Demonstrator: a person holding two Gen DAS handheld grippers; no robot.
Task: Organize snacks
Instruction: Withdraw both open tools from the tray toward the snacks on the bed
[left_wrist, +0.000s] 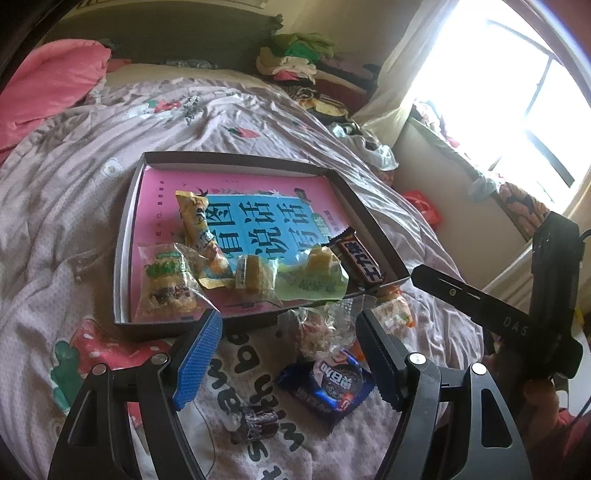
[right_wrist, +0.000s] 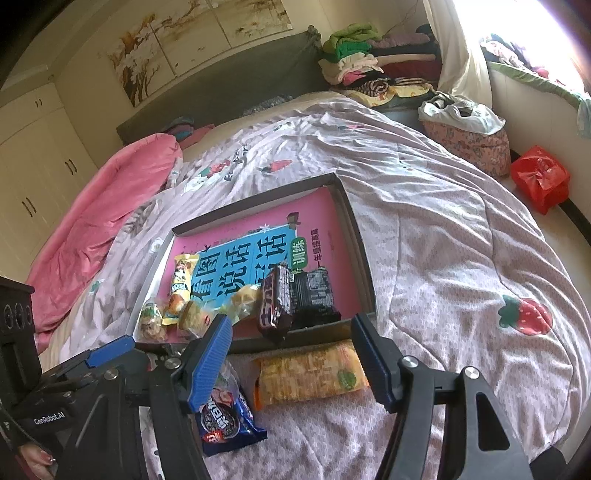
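Note:
A dark shallow tray (left_wrist: 236, 158) (right_wrist: 258, 206) lies on the bed with a pink and blue book (left_wrist: 258, 188) as its floor. Along its near side lie a yellow packet (left_wrist: 197, 225), a clear bag of biscuits (left_wrist: 166, 284), a green packet (left_wrist: 314, 280) and a brown chocolate bar (left_wrist: 360, 260) (right_wrist: 275, 299). My left gripper (left_wrist: 288, 321) is open just above a clear-wrapped snack (left_wrist: 317, 328) in front of the tray, with a blue cookie packet (left_wrist: 328, 384) nearer me. My right gripper (right_wrist: 291, 325) is open over an orange cracker packet (right_wrist: 310, 373) on the quilt, and its pads do not press it.
A small dark sweet (left_wrist: 255, 424) lies on the quilt near the left gripper. A black packet (right_wrist: 314, 295) sits in the tray's right corner. A pink duvet (right_wrist: 103, 206) is bunched at the left. Folded clothes (right_wrist: 354, 55) and a red bag (right_wrist: 539, 177) lie beyond the bed.

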